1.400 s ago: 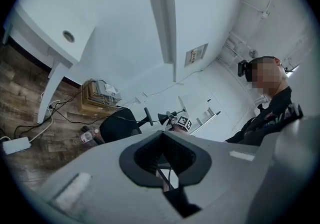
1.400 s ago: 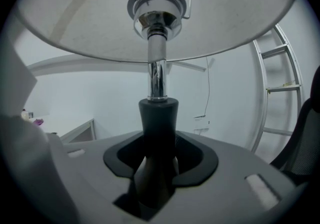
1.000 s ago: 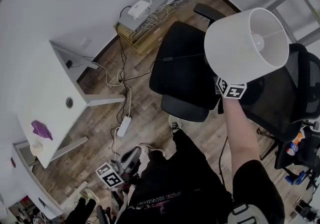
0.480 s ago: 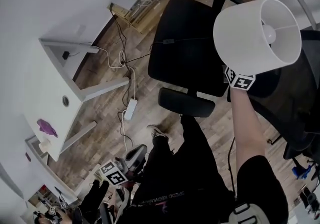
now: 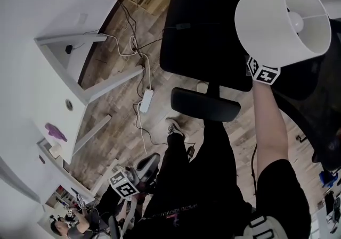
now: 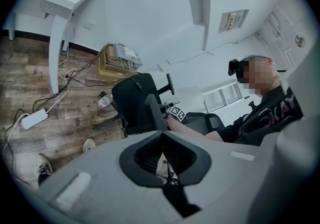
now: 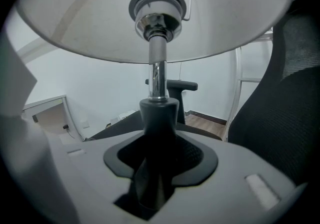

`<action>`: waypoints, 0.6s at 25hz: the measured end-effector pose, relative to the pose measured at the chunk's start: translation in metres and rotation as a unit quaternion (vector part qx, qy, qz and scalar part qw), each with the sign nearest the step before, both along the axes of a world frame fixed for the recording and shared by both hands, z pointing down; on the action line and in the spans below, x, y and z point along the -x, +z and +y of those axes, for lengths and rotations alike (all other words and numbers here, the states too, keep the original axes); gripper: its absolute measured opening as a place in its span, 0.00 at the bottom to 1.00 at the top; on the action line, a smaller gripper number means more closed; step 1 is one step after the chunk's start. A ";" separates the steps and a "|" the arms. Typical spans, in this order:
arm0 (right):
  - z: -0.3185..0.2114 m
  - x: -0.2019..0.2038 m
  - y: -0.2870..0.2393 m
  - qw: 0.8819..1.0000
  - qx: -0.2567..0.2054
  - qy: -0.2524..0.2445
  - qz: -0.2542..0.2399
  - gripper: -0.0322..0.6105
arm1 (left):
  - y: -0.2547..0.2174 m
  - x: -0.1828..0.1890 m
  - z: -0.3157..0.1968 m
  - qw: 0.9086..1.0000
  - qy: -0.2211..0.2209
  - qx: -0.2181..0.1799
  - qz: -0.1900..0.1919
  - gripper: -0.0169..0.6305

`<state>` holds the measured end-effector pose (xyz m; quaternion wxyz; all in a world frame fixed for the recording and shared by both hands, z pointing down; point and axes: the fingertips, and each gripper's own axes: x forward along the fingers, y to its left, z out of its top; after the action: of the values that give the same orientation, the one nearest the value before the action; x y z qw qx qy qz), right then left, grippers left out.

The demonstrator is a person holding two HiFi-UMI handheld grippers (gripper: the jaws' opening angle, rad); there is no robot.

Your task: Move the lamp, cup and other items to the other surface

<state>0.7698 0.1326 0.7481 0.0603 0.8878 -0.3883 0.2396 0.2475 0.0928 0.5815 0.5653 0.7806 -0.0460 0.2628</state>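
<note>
The right gripper (image 7: pixel 159 135) holds the lamp (image 5: pixel 282 22) up at the upper right of the head view. Its fingers (image 7: pixel 85 168) are clenched on the dark stem below the white shade, near a black chair (image 5: pixel 205 25). The left gripper (image 6: pixel 161 138) hangs low beside the person's leg, fingers pressed together with nothing between them. A white surface (image 5: pixel 53 89) stands well apart at the left, with a purple item (image 5: pixel 55 132) on it. A power strip (image 5: pixel 146 100) lies on the wood floor (image 5: pixel 122 142).

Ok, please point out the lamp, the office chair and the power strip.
lamp (image 5: pixel 261 26), head view, outer side of shade.
office chair (image 5: pixel 205 30), head view, large black cushion.
power strip (image 5: pixel 146 100), head view, its middle.
</note>
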 end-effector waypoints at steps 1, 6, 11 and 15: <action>0.000 0.001 0.006 1.000 0.001 0.002 -0.004 0.30 | 0.001 0.001 0.000 1.000 0.001 0.001 -0.004 0.02; 0.003 0.000 0.039 1.000 0.012 -0.002 -0.018 0.30 | 0.008 0.001 0.005 1.000 0.000 0.007 -0.016 0.02; 0.011 0.014 0.073 0.999 0.030 -0.011 -0.027 0.30 | 0.016 0.008 0.011 0.999 0.003 0.016 -0.028 0.02; 0.013 0.015 0.076 0.999 0.021 -0.001 -0.024 0.30 | 0.023 0.014 0.015 0.999 -0.008 0.024 -0.031 0.02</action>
<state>0.7543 0.1457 0.8244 0.0699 0.8797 -0.3859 0.2689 0.2336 0.1074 0.6045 0.5844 0.7578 -0.0629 0.2832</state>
